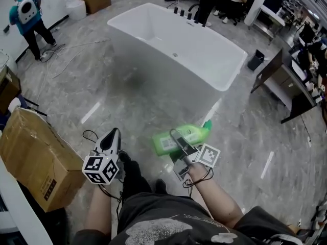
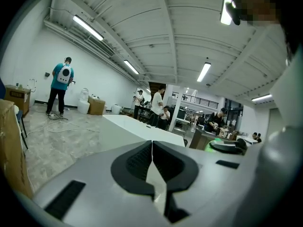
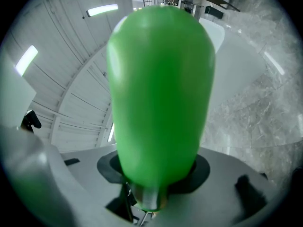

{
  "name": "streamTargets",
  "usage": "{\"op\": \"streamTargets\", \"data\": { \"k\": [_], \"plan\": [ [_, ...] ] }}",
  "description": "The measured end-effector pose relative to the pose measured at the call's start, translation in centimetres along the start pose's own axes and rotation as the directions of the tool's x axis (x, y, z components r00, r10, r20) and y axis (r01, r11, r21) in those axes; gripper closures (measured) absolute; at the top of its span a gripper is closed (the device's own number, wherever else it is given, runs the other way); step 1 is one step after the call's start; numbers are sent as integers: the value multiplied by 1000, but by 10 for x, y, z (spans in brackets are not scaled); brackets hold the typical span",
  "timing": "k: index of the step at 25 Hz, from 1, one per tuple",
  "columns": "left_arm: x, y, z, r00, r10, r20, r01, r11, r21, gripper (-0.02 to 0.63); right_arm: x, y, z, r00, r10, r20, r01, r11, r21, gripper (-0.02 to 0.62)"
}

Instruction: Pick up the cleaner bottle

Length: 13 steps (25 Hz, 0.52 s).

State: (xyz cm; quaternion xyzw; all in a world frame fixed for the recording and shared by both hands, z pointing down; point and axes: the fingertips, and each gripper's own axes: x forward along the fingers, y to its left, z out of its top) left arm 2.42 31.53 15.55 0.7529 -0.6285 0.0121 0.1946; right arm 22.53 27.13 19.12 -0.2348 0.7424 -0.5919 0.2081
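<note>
The green cleaner bottle (image 1: 194,132) lies sideways in the air above the floor, its white label facing up and its cap toward the bathtub. My right gripper (image 1: 178,137) is shut on it across its middle. In the right gripper view the bottle (image 3: 161,89) fills the centre, standing out from between the jaws of the right gripper (image 3: 154,178). My left gripper (image 1: 113,134) hangs to the left of the bottle, apart from it, and holds nothing. In the left gripper view the left gripper (image 2: 152,151) has its two dark pads pressed together.
A white bathtub (image 1: 163,68) stands ahead on the grey marble floor, with taps (image 1: 183,13) at its far rim. A cardboard box (image 1: 36,157) sits at my left. One person (image 1: 28,19) stands far left; others stand beyond the tub. Dark desks (image 1: 286,86) line the right side.
</note>
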Motion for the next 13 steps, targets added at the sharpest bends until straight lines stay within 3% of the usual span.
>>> {"op": "streamTargets", "data": {
  "k": [3, 9, 13],
  "plan": [
    [-22, -25, -16, 1000, 0, 19, 0, 1000, -10, 591, -23, 1, -14, 999, 24, -22, -24, 1000, -11, 399],
    [-31, 12, -15, 1000, 4, 23, -3, 1000, -17, 591, 14, -3, -46, 999, 13, -40, -14, 999, -32, 400],
    [-55, 1, -12, 999, 36, 28, -35, 999, -14, 591, -2, 8, -59, 998, 14, -65, -16, 999, -30, 400]
  ]
}}
